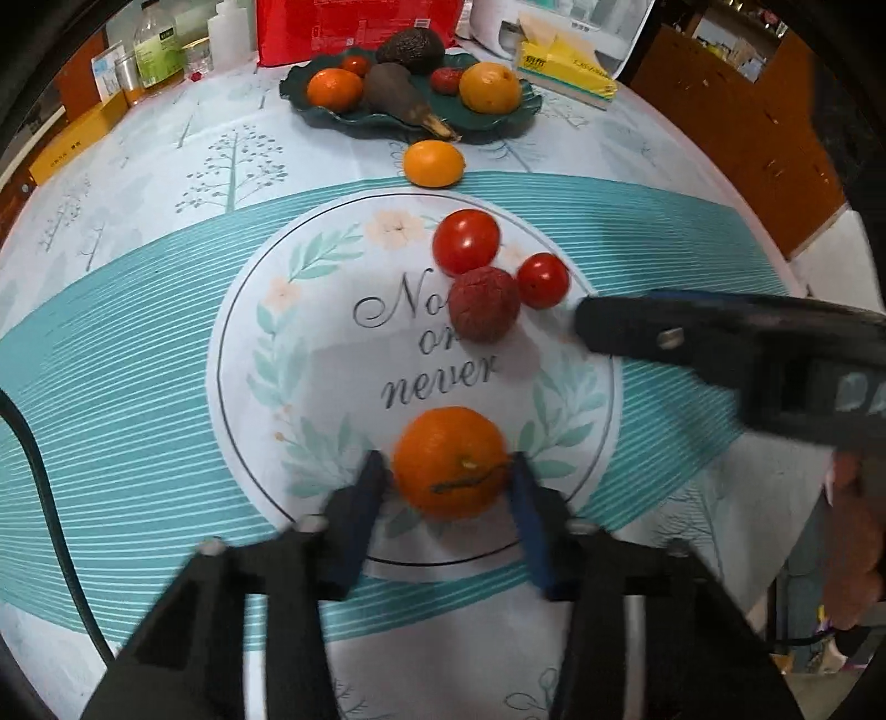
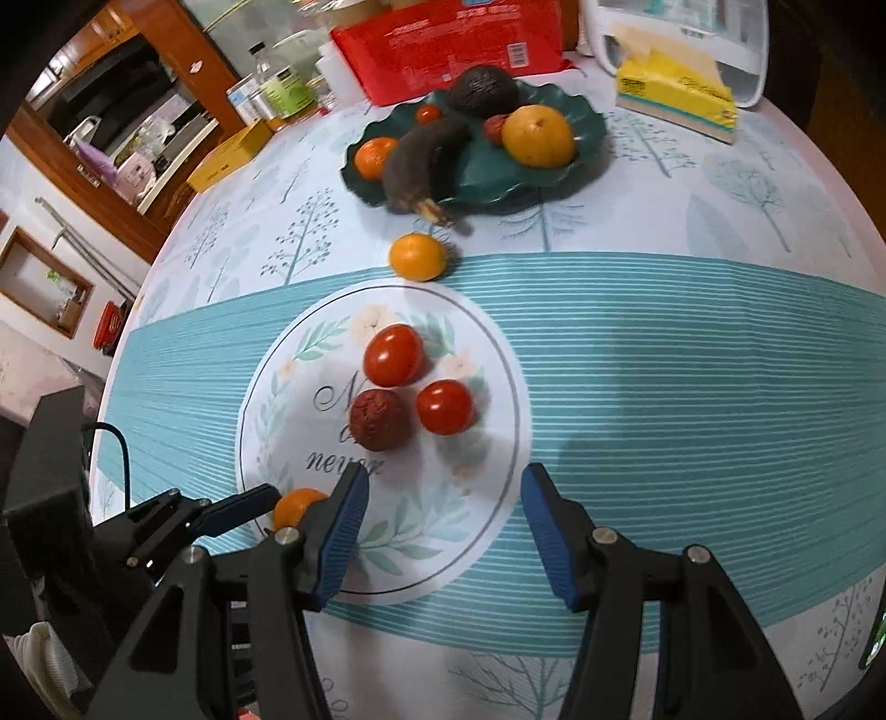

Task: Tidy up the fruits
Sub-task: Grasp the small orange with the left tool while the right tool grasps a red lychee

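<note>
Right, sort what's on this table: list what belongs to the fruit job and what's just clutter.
Job:
- orange between the left gripper fingers
- two tomatoes
- lychee
- mandarin
- green plate of fruit

Clutter:
- tissue box
- red package
- bottles
- yellow box

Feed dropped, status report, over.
Left gripper shut on orange. Right gripper open, empty. Green plate far side; loose tangerine lies en route.

The tablecloth (image 1: 138, 310) is pale with teal stripes and little tree prints, the plate (image 2: 587, 133) is dark green, the tomatoes (image 2: 393, 354) are glossy red, the mandarin (image 1: 449, 462) is bright orange, and the tissue box (image 2: 675, 91) is yellow.
</note>
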A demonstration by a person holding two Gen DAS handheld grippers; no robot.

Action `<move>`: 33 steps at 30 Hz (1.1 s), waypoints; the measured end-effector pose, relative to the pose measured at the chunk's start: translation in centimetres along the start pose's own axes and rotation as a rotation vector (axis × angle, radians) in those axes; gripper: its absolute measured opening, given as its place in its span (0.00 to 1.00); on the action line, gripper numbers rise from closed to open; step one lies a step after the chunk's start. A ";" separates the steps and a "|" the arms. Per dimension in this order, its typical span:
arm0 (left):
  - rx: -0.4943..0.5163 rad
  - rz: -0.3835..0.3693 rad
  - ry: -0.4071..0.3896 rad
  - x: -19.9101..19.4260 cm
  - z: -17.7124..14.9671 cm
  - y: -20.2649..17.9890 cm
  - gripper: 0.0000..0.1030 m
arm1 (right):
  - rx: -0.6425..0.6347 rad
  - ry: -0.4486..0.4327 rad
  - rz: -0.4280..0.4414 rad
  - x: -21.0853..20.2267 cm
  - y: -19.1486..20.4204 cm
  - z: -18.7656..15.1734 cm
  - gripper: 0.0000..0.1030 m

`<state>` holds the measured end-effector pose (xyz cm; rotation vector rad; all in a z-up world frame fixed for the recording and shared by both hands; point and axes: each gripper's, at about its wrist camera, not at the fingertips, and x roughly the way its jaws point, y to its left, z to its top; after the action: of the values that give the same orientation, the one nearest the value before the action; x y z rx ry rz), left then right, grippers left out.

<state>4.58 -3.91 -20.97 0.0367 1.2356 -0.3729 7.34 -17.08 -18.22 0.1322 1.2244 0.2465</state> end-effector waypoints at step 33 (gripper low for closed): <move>-0.239 0.179 -0.105 -8.4 -3.8 7.0 0.37 | -0.223 -0.032 -0.208 5.8 6.6 2.1 0.29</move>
<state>0.89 5.68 -15.69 -0.0761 1.1557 -0.0700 10.42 -9.17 -21.29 -0.1827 1.1608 0.1971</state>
